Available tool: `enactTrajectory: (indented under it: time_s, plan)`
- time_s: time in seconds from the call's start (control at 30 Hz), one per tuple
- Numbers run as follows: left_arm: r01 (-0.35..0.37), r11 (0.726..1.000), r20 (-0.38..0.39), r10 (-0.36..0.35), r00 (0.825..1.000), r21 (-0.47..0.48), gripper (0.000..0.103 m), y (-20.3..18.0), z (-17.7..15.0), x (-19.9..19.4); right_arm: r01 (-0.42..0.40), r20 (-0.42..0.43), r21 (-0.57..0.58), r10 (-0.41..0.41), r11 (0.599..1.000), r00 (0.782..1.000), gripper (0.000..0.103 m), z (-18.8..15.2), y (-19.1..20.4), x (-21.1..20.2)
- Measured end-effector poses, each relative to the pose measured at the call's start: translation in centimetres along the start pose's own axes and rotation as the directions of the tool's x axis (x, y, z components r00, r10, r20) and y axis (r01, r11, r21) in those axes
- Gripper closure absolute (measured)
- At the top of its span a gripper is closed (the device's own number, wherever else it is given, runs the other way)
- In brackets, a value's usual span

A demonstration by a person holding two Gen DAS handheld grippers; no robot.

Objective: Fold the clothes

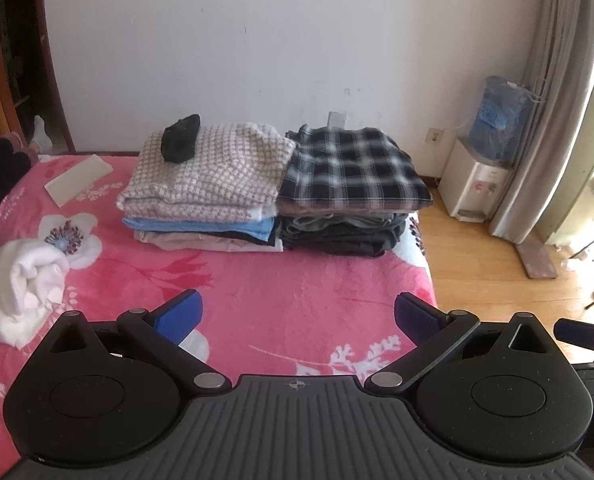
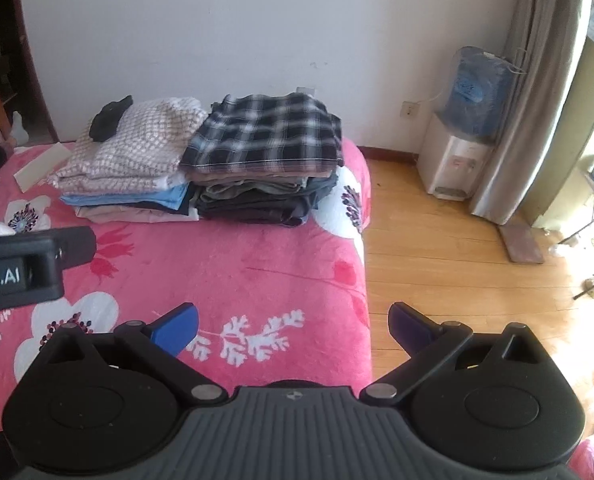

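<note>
Two stacks of folded clothes stand at the far end of the pink flowered bed (image 1: pixel 257 300). The left stack (image 1: pixel 205 184) is topped by a pink-and-white checked garment with a small black item (image 1: pixel 179 144) on it. The right stack (image 1: pixel 349 184) is topped by a black-and-white plaid shirt. A crumpled white garment (image 1: pixel 21 284) lies unfolded at the bed's left. My left gripper (image 1: pixel 297 316) is open and empty above the bed. My right gripper (image 2: pixel 293 328) is open and empty over the bed's right edge. Both stacks also show in the right wrist view (image 2: pixel 201 160).
A flat beige board (image 1: pixel 77 178) lies on the bed's far left. A water dispenser (image 1: pixel 477 168) and a curtain (image 1: pixel 545 120) stand on the wooden floor (image 2: pixel 437 248) to the right. The left gripper's body (image 2: pixel 21 268) shows at the right wrist view's left edge.
</note>
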State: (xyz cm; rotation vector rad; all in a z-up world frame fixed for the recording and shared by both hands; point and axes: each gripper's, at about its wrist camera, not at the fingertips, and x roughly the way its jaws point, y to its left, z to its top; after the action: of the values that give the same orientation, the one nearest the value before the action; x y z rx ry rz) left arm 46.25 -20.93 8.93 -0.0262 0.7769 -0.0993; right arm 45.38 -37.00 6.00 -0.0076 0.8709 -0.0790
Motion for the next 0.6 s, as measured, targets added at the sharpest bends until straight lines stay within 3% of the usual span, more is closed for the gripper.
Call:
enactTrajectory:
  time_s: [0.6]
  plan:
    - [-0.014, 0.999, -0.018, 0.015, 1.0, 0.045, 0.0, -2.0, -1.9, -0.5, 0.024, -0.006, 0.037, -0.024, 0.999, 1.0, 0.0, -1.3, -1.1, -0.5]
